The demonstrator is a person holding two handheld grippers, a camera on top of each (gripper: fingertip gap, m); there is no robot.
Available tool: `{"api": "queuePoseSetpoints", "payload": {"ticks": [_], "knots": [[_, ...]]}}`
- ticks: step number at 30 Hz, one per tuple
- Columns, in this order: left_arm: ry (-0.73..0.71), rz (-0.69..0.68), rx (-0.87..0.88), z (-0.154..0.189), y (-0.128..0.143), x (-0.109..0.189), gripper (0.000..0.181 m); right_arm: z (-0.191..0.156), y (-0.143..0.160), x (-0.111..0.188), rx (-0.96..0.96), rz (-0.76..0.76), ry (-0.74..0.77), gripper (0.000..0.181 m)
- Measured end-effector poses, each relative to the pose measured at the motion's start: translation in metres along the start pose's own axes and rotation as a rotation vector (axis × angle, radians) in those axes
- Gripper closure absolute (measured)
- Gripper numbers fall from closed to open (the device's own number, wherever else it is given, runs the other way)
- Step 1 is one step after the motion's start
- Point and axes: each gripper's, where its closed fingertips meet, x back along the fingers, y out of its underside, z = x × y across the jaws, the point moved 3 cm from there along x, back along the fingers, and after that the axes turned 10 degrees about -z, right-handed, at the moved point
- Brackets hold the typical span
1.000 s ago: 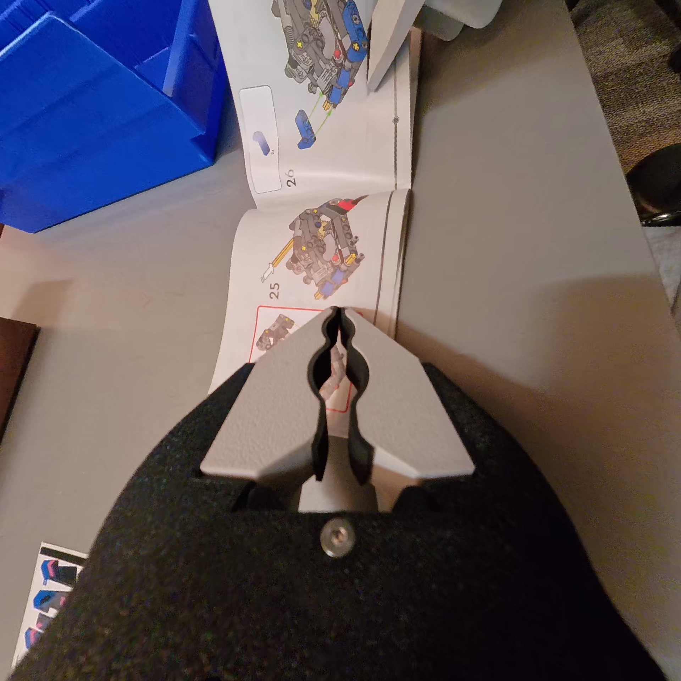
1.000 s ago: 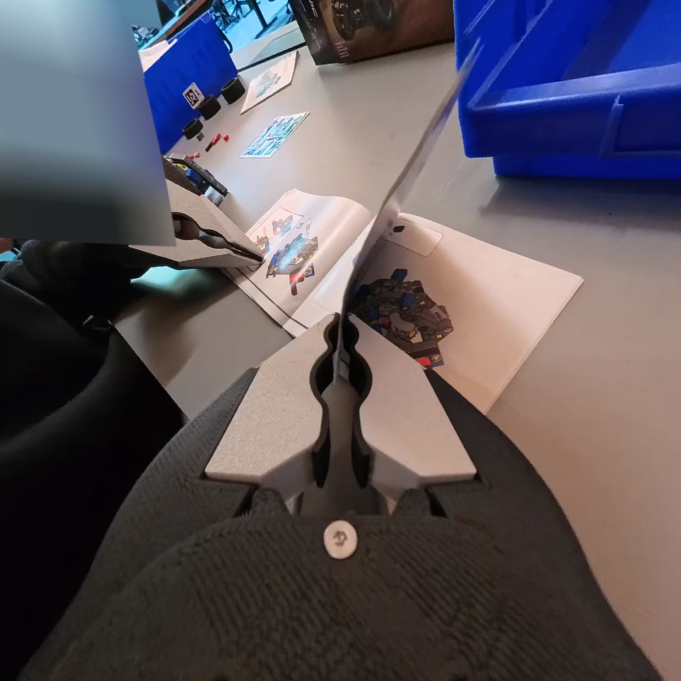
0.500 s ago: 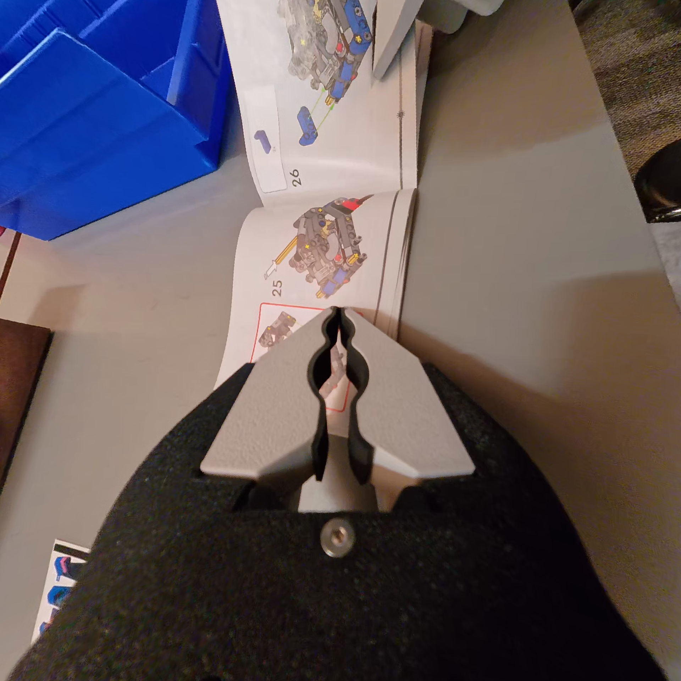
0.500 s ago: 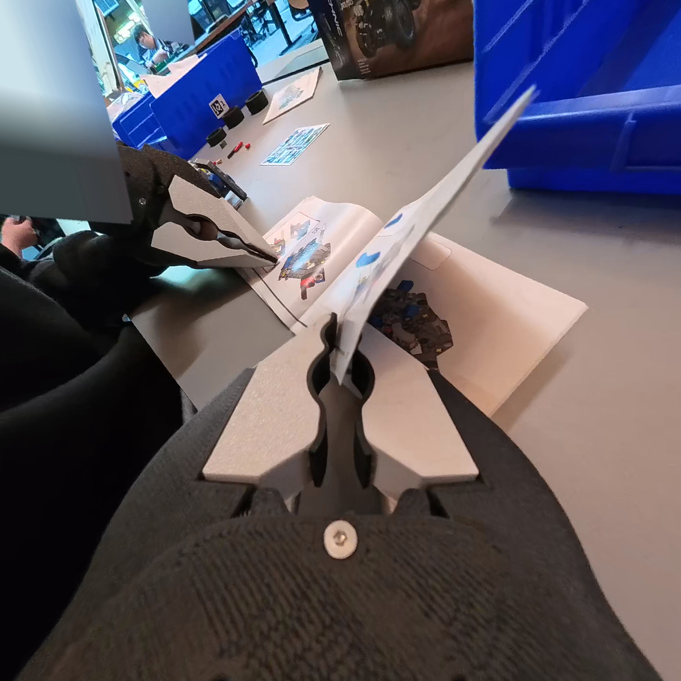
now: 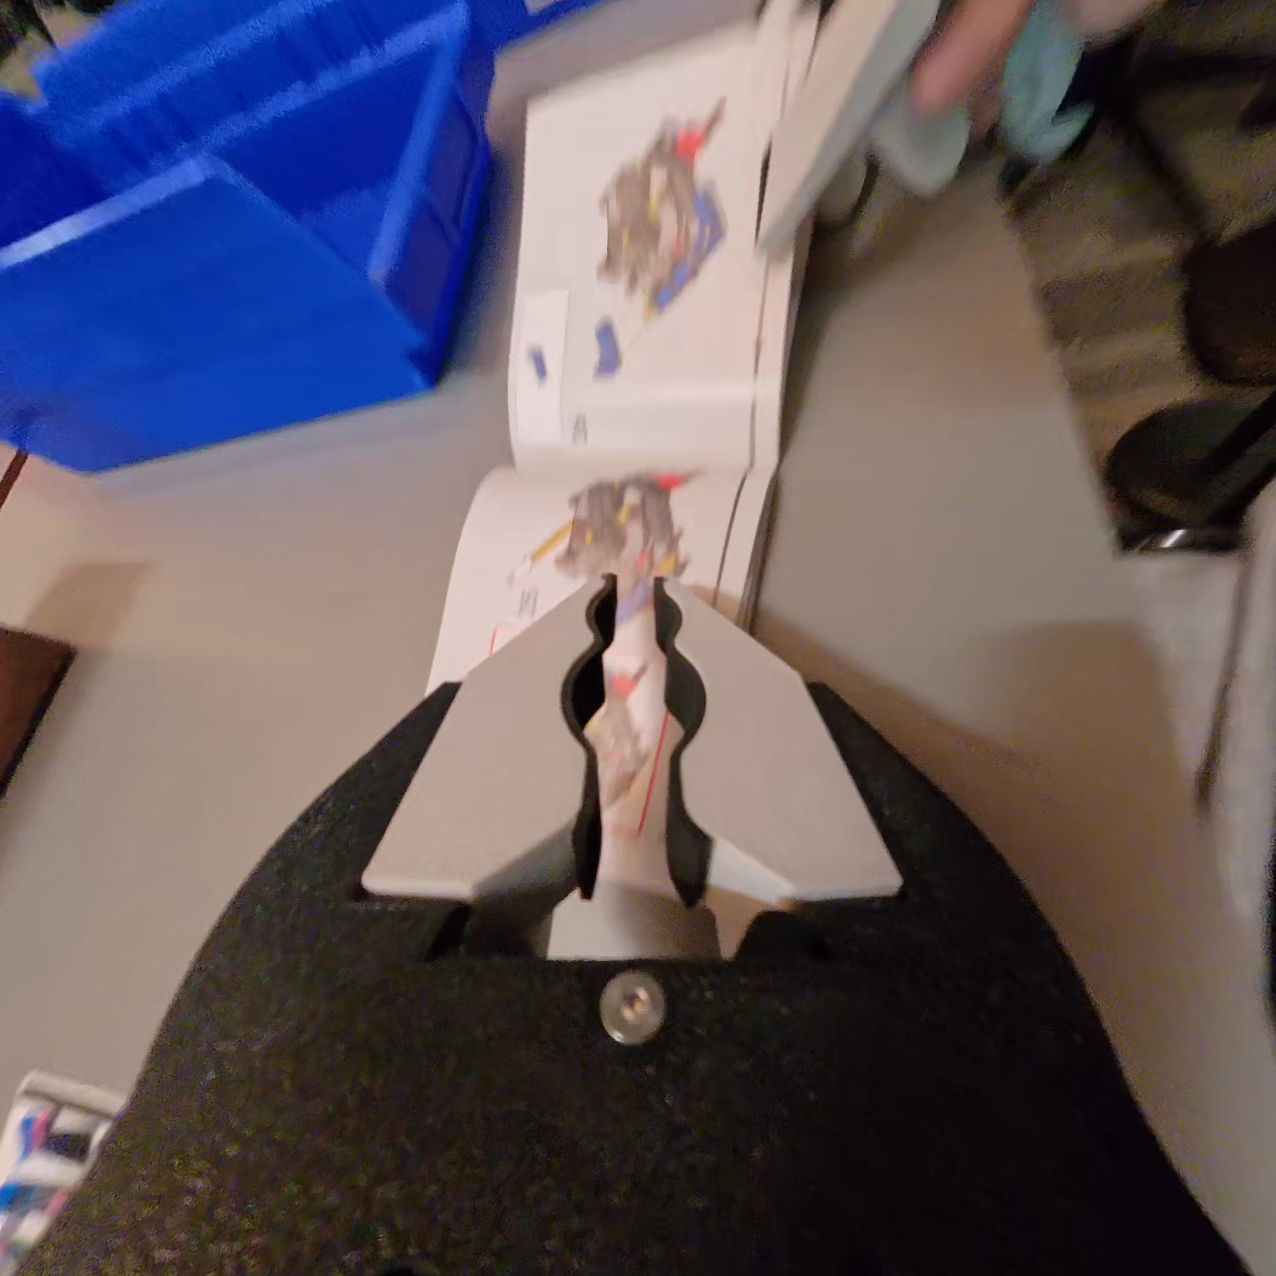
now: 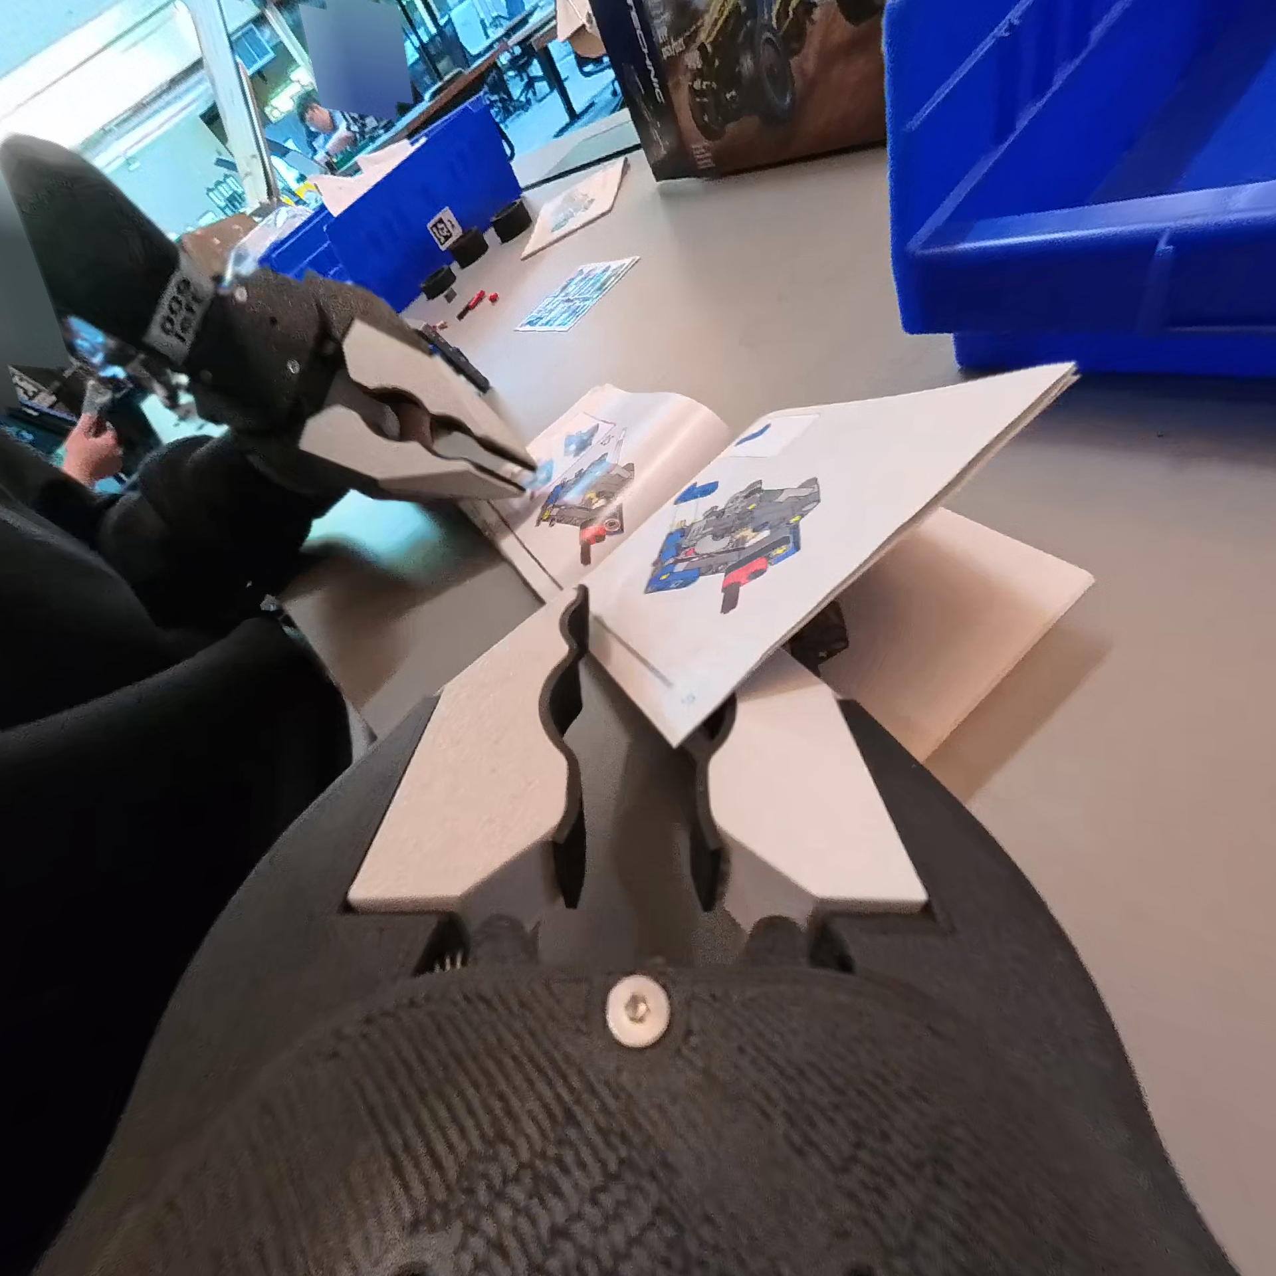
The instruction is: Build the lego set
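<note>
The instruction booklet [image 5: 642,331] lies open on the grey table. My left gripper [image 5: 634,587] hovers over its near page with the jaws a little apart and nothing between them; this view is blurred. It also shows in the right wrist view [image 6: 525,476], its tips just above the left page [image 6: 649,442]. My right gripper [image 6: 635,601] is open. A turned page [image 6: 828,497] with a blue vehicle drawing slopes across its right finger, hiding that fingertip. The right gripper shows blurred at the top of the left wrist view [image 5: 780,228].
A blue bin [image 6: 1105,207] stands just beyond the booklet, also seen in the left wrist view [image 5: 207,276]. Farther off are a sticker sheet [image 6: 580,293], black tyres [image 6: 469,245], small red parts [image 6: 476,298] and the set's box [image 6: 746,76]. The table edge [image 5: 1036,483] runs right of the booklet. Spacing between my two grippers at the tips: around 11 centimetres.
My right gripper swung the page from upright over to the right and opened. My left gripper opened slightly and pulled back from the page.
</note>
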Motion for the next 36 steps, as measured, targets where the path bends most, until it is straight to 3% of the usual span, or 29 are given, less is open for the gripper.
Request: {"api": "queuePoseSetpoints", "payload": {"ticks": [3,6,9,16,28,33,36], "knots": [[0.085,0.116,0.025,0.015,-0.044,-0.003,0.162,-0.006,0.005,0.003,0.050,-0.032,-0.029,0.153],[0.109,0.028,-0.013,0.028,-0.061,-0.027,0.147,-0.005,0.011,0.000,0.106,-0.097,0.011,0.156],[0.056,-0.008,-0.069,0.033,-0.070,-0.046,0.148,-0.005,0.015,-0.001,0.189,-0.143,0.054,0.163],[-0.055,-0.110,-0.174,0.032,-0.066,-0.063,0.175,0.003,0.017,0.004,0.277,-0.145,0.145,0.181],[-0.028,-0.185,-0.171,0.033,-0.047,-0.062,0.181,0.024,0.011,0.008,0.269,-0.134,0.354,0.181],[-0.102,-0.092,-0.115,0.016,-0.068,-0.056,0.181,0.024,0.011,0.007,0.297,-0.148,0.375,0.181],[-0.112,-0.214,-0.149,0.006,-0.050,-0.073,0.181,0.024,0.011,0.005,0.333,-0.165,0.393,0.181]]}}
